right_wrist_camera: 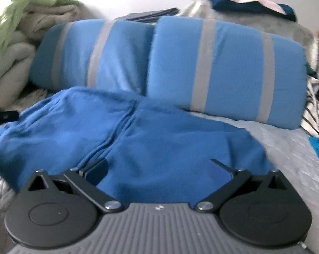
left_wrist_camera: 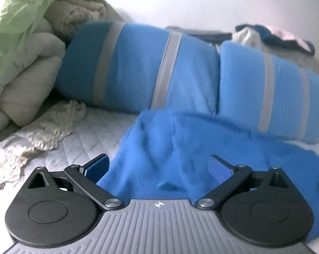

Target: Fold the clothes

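Both views are bright, with soft, even daylight and a cool, bluish tone. The white wall (left_wrist_camera: 201,0) behind is overexposed and shows no detail. Shadows are weak; a soft one lies under the striped blue pillows (right_wrist_camera: 223,67). The fisheye lens bends the edges, and the corners are dark. The blue garment (right_wrist_camera: 149,137) and the background are blurred, while the gripper (left_wrist_camera: 158,167) body looks sharp.

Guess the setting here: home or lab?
Likely a home bedroom: two blue pillows with grey stripes lean on a white quilted bed cover, and a bundled beige duvet lies beside them.
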{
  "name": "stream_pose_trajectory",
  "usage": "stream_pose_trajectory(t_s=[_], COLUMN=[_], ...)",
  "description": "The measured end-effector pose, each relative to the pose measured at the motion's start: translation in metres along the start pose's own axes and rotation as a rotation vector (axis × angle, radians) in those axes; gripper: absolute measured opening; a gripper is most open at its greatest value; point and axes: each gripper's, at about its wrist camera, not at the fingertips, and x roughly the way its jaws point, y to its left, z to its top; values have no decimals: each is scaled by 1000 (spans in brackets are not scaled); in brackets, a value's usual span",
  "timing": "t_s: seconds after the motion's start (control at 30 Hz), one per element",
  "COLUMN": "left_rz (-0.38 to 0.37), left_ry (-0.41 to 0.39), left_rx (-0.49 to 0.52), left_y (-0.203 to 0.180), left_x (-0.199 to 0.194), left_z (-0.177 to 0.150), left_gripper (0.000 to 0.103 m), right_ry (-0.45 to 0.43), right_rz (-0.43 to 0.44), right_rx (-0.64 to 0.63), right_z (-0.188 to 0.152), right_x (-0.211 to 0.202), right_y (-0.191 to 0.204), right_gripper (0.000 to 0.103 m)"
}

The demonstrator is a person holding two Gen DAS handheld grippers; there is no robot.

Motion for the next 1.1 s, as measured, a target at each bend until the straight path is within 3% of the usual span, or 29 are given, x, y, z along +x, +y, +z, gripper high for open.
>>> stream_pose_trajectory(t_s=[0.1,0.2,0.33,0.4,0.43,0.47,0.7,0.83,0.97,1.1], left_rz=[-10,-47,-114,-118,-117,-117,-102,-112,-51,-25], left_ry=[-55,-58,5,176,201,173,179,204,130,110], left_rx=[85,142,197,188,190,197,225,235,198,157], left_y=[-16,-33,-49,-52,-51,-51,-57,-55,-41,-26], left_x=[-2,-2,6,29,35,34,34,30,21,38], left_z=[2,-1,-14,-28,-36,-40,-36,-18,14,49], left_gripper=[101,101,101,102,103,103,103,102,102,102], right_ry=[9,48,81,125,152,167,170,193,201,169], right_rz=[-38,-72,-92,-96,-100,-105,-124,-98,-52,-5], right_rx=[42,78,60,66,72,68,38,43,125,168], right_z=[5,1,-6,-10,-12,-15,-16,-7,11,37], right_x=[3,11,17,23,28,31,33,35,37,43], right_y=[-11,-16,-14,-14,-13,-12,-5,-12,-30,-55], right_gripper=[103,103,103,103,102,102,102,103,103,103])
